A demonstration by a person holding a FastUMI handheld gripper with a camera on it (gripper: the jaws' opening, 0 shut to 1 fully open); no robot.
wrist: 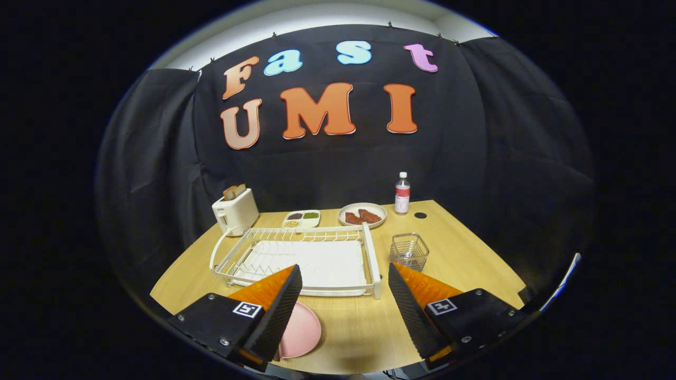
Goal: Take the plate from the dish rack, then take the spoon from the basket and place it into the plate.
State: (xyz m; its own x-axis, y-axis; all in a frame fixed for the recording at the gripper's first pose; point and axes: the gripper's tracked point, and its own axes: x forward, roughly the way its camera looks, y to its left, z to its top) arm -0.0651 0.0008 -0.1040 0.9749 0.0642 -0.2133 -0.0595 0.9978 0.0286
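The gripper (pixel 346 295) stood wide, holding nothing. The pink plate (pixel 303 331) already lay on the table (pixel 364 327); any spoon in the basket (pixel 409 251), probably thin and slippery, wanted pinching mid-handle.

The pale wood-grain counter (pixel 465 253) looked smooth and matt. The white coated-wire dish rack (pixel 296 253) held a glossy tray; the small wire basket (pixel 409 250) shone metallic; the pink plate (pixel 302 332) looked matt.

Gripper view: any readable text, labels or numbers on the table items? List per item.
Bottle: label too small and blurred to read.
Toaster: small dark mark on its front, unreadable.
Tongs, open above the table: square patterned markers, no words.
Pink plate, dish rack, wire basket: none.
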